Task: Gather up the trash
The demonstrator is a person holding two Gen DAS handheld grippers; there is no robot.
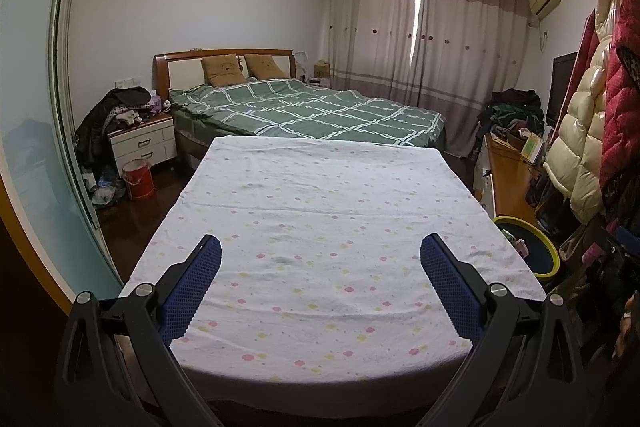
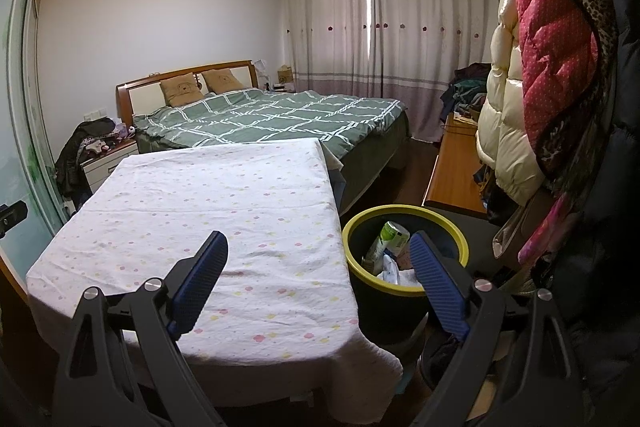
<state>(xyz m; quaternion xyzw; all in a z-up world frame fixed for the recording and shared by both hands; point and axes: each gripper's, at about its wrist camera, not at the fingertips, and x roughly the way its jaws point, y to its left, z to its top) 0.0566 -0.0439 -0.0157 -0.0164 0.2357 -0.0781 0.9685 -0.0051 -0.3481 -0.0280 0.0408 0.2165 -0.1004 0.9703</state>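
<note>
A table covered with a white flower-dotted cloth (image 1: 320,227) (image 2: 208,195) fills the foreground; nothing lies on it. To its right on the floor stands a black bin with a yellow rim (image 2: 404,251) (image 1: 532,247). Inside it I see a green-and-white packet (image 2: 390,239) and crumpled white paper (image 2: 394,269). My left gripper (image 1: 320,259) hovers open over the near end of the table, holding nothing. My right gripper (image 2: 318,251) is open too, its left finger over the cloth and its right finger over the bin's mouth.
Behind the table is a bed with a green checked quilt (image 1: 312,107). A white nightstand piled with clothes (image 1: 140,139) and a red bucket (image 1: 138,179) stand at the left. Hanging coats (image 2: 552,67) and a wooden cabinet (image 2: 452,167) crowd the right side.
</note>
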